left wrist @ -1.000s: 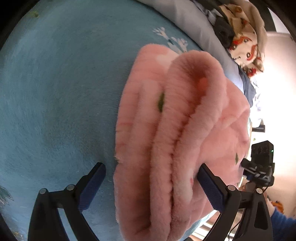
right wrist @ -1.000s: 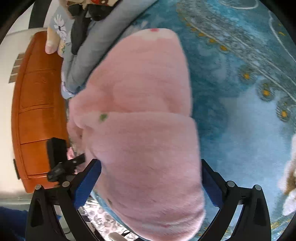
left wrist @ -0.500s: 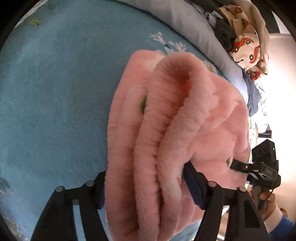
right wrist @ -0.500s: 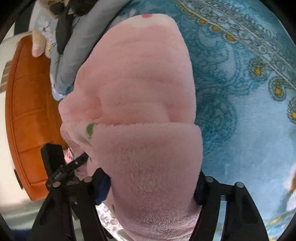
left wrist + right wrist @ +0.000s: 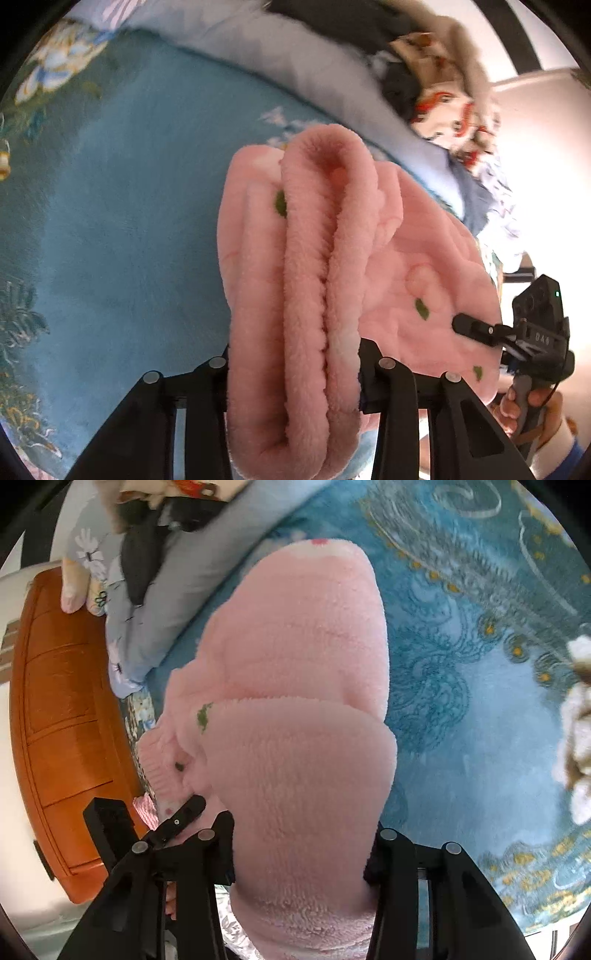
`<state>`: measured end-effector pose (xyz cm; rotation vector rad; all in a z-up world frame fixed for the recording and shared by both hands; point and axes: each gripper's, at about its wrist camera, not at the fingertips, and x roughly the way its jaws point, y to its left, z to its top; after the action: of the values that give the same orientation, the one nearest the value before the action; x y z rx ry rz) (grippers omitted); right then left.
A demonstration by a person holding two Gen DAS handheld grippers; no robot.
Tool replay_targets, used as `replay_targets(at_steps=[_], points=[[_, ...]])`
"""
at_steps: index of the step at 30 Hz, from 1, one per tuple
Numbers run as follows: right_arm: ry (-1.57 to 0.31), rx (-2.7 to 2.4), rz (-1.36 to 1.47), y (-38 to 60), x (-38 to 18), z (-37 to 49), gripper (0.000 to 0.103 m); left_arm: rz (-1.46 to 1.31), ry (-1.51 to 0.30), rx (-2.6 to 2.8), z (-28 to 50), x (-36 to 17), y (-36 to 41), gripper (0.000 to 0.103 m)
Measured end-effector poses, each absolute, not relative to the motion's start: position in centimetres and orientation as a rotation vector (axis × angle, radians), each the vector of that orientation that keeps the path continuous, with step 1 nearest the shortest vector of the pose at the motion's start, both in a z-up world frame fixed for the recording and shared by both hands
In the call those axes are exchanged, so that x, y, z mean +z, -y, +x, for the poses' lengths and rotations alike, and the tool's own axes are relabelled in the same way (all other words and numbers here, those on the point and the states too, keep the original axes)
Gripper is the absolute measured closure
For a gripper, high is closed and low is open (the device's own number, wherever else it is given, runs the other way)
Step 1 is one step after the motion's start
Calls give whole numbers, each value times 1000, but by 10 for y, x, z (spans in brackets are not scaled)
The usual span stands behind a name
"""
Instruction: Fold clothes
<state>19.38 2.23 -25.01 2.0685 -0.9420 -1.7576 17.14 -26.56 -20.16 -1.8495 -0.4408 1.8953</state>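
Garment: one thick pink fleece garment [image 5: 332,280], folded into several plush layers, with small green leaf marks on it; it hangs lifted above the blue blanket, caught at two ends.
Left tongs: the left tongs [image 5: 293,369] are closing, and the folded edge of the fleece fills the gap between their black fingers, which press into it from both sides.
Right tongs: the right tongs [image 5: 301,853] are closing too, with a fat roll of the same fleece squeezed between their fingers.
Tongs count: two, one at each end of the bundle; each shows in the other's view, just beside the fleece.
Hand: one hand [image 5: 532,406] with a blue cuff grips the handle of the right tool at the lower right of the left wrist view.
Surface: a bed covered by one blue blanket [image 5: 122,221] with flower prints and, in the right wrist view, gold-dotted scroll patterns.
Pile: a heap of other clothes [image 5: 439,99] at the far edge of the bed, with a grey-blue piece, a black piece and a cream piece printed in red; their number cannot be told.
Room: one orange-brown wooden panel [image 5: 59,738] stands beside the bed; bright light washes out the right side of the left wrist view.
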Motion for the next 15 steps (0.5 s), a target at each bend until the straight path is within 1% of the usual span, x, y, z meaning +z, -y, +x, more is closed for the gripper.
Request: replay_targets(at_steps=[2, 4, 11, 15], points=[[937, -1772, 2054, -19, -233, 203, 56, -1813, 433, 1892, 176, -183, 267, 61], [928, -1795, 2035, -22, -212, 213, 56, -1787, 432, 1887, 185, -161, 249, 61], [880, -1886, 1992, -35, -150, 239, 56, -1700, 435, 1851, 212, -118, 239, 61], [869, -1924, 1983, -80, -118, 265, 56, -1652, 424, 1838, 221, -97, 231, 61]])
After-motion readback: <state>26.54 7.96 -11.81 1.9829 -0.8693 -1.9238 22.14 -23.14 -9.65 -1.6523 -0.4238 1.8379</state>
